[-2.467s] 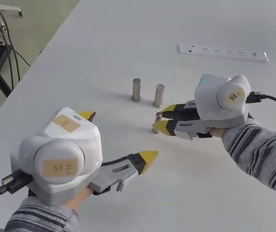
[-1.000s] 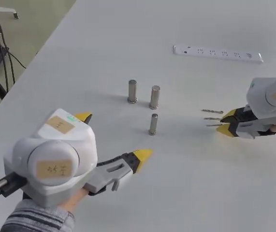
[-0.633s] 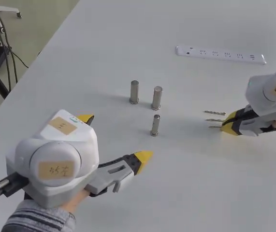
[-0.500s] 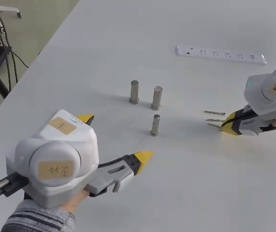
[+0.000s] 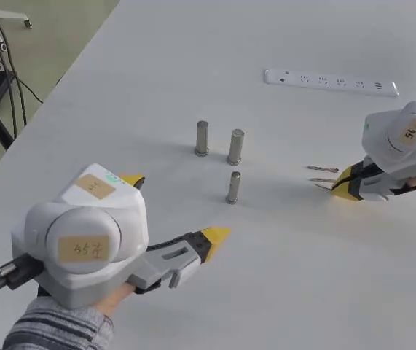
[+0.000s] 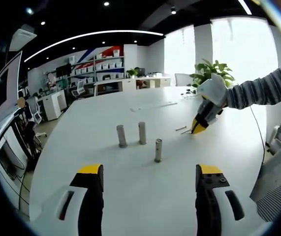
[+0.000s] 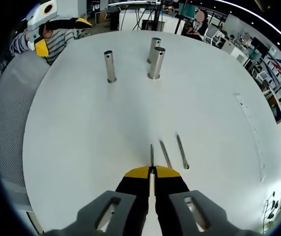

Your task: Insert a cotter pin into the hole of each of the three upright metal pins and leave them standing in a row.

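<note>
Cotter-pin work is under way at a white workbench (image 5: 120, 87), where a person in striped sleeves is holding a two-jaw gripper in each hand.

At the right side of the bench, the right gripper (image 5: 341, 183) is tilting down onto the surface. Its yellow-tipped jaws are pinching together on the near end of one cotter pin (image 7: 151, 153), which is lying flat on the bench. A second cotter pin (image 7: 165, 153) and a third cotter pin (image 7: 181, 151) are lying just beside it, fanning slightly away to the right in the right gripper view, both outside the jaws.

Near the middle of the bench, well apart from the cotter pins, three metal pins are standing upright in a loose triangle. In the head view, the rear left pin (image 5: 202, 138) and the rear right pin (image 5: 235, 146) are standing side by side, and the front pin (image 5: 233, 187) is standing alone, nearer the person and just in front of the rear right one.

At the near left, the left gripper (image 5: 173, 208) is hovering above the bench. Its jaws are spread wide apart and are pointing toward the metal pins across bare tabletop.

A white power strip (image 5: 331, 82) is lying along the far side of the bench.
</note>
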Action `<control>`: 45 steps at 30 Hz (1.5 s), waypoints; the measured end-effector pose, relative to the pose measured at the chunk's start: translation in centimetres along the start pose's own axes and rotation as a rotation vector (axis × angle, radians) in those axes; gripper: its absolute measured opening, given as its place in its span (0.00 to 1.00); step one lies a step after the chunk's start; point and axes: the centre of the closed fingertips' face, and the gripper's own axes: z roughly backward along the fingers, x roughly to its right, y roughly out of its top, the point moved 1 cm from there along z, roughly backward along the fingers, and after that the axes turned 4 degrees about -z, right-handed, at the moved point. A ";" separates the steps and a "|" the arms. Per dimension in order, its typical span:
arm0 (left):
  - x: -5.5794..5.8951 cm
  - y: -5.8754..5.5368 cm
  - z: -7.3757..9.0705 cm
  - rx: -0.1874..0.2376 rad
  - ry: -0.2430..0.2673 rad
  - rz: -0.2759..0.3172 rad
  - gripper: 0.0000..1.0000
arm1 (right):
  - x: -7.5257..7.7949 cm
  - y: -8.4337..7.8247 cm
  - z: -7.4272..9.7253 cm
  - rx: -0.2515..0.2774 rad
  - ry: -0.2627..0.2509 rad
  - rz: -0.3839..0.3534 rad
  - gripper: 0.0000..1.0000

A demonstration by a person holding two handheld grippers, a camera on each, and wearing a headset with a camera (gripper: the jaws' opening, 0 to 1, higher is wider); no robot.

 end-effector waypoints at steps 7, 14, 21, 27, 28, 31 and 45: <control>0.2 0.4 -0.1 0.004 -0.015 -0.017 0.70 | -0.8 0.6 0.6 0.029 -0.017 0.041 0.00; 1.1 0.4 -0.4 -0.014 -0.066 -0.009 0.61 | -2.4 2.1 1.5 0.076 -0.025 0.114 0.00; 2.3 0.5 -0.9 -0.023 -0.128 0.027 0.54 | -4.4 4.3 2.4 0.123 -0.026 0.196 0.00; 3.1 0.9 -1.3 -0.015 -0.173 0.046 0.49 | -6.1 6.3 3.0 0.171 -0.023 0.247 0.00; 3.2 1.0 -1.3 -0.016 -0.179 0.055 0.48 | -6.3 6.5 3.0 0.176 -0.023 0.251 0.00; 3.5 1.3 -1.6 -0.007 -0.196 0.072 0.45 | -7.0 7.3 3.2 0.198 -0.022 0.274 0.00; 5.7 2.4 -2.0 0.009 -0.297 0.212 0.22 | -10.2 10.7 3.9 0.293 0.006 0.370 0.00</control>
